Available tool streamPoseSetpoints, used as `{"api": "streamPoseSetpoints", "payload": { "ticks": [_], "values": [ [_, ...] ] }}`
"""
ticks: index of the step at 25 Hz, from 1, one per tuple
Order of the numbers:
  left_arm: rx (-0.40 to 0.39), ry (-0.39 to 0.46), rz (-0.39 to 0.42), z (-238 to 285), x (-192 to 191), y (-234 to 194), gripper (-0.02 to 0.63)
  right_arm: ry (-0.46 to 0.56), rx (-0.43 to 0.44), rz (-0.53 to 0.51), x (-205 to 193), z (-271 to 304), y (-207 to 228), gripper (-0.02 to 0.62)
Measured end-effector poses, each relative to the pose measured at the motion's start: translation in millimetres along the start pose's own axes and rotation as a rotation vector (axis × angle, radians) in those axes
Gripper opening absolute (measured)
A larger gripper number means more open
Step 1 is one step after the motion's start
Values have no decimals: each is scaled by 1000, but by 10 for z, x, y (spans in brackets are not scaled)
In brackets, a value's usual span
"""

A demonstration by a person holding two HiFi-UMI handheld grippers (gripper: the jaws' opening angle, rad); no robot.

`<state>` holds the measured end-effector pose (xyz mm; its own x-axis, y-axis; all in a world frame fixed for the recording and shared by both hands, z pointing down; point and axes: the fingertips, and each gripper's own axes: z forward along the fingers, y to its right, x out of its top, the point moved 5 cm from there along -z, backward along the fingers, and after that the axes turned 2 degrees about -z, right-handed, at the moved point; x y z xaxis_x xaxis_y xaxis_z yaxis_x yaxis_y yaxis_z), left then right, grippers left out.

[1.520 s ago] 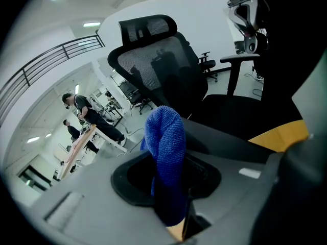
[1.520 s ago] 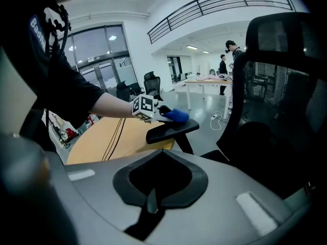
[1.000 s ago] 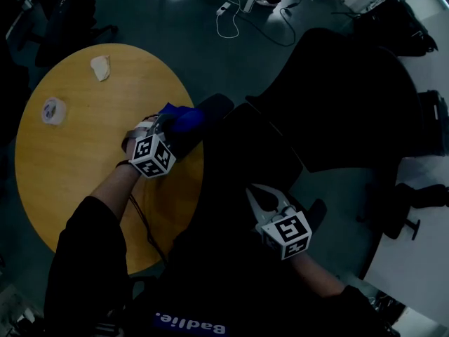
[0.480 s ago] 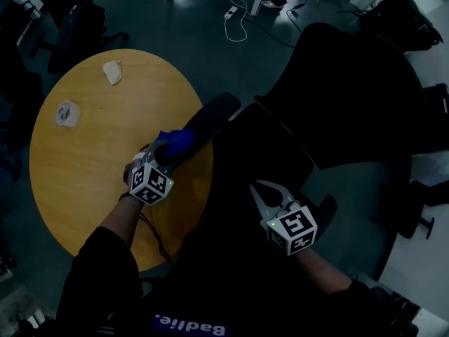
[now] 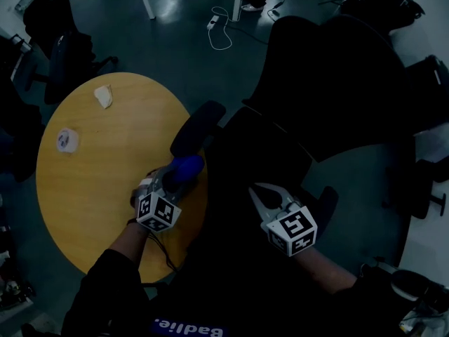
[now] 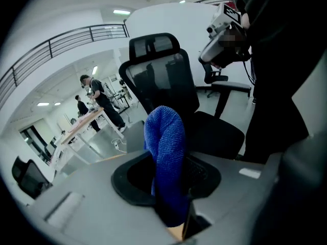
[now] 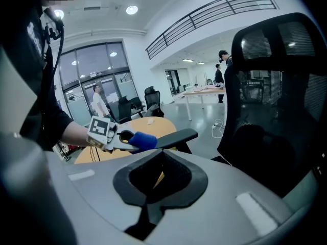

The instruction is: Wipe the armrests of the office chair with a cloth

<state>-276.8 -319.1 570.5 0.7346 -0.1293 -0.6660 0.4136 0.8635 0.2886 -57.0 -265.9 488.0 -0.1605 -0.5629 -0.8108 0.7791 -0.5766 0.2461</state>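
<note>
The left gripper (image 5: 175,179) has its fingers clamped on the blue cloth (image 5: 186,166) — soft, light, likely to mould to the stiff armrest (image 5: 198,127) — gripped by its bunched fold; the right gripper (image 5: 254,190) has its fingers closed, empty.

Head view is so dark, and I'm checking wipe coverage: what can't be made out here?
- Head view: whether the blue microfibre cloth touches the black padded armrest; darkness and the left gripper hide it.
- Left gripper view: the armrest, hidden behind the cloth.
- Head view: two small pale items on the round wooden table, too small to identify.
</note>
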Motion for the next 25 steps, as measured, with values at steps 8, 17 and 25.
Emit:
{"api": "streamPoseSetpoints", "payload": {
  "ticks": [8,17,25],
  "values": [
    [188,133,115,333,787,-1091,121,33,-84,61,-121,-227,127,5],
    [103,78,296,1255,1146,-1314,121,28,-200,161,-383,-510,321,6],
    [-42,-55,572,1831,1031,-945,120,26,-252,198,-506,-656,382,6]
  ]
}}
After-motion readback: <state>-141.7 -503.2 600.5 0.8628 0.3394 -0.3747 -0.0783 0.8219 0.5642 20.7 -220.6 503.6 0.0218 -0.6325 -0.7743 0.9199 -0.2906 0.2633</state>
